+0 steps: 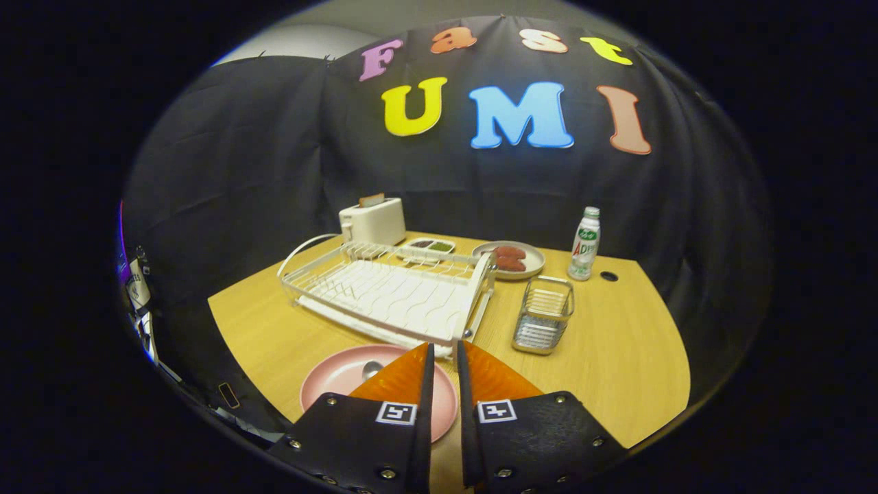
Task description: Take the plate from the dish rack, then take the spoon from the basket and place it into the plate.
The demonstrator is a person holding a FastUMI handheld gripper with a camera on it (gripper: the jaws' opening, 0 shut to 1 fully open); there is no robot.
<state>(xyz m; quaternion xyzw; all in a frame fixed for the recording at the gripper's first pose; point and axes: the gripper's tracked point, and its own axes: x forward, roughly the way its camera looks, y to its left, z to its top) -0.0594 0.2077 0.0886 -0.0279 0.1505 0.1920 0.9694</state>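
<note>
A pink plate (343, 384) lies flat on the wooden table (617, 370), partly under my left finger. A spoon (371, 369) rests in it, its bowl showing just left of that finger; the handle is hidden. My gripper (444, 347) hovers above the plate's right side with its fingers close together and nothing between them. The white dish rack (391, 291) stands just beyond the fingertips, with no dishes in it. The wire basket (544, 314) sits to the right of the rack and holds nothing I can see.
Behind the rack stand a white toaster (372, 220), a small two-part dish (430, 244) and a plate with reddish food (509, 259). A bottle (585, 243) stands behind the basket, by a cable hole (608, 276). Black cloth walls the booth.
</note>
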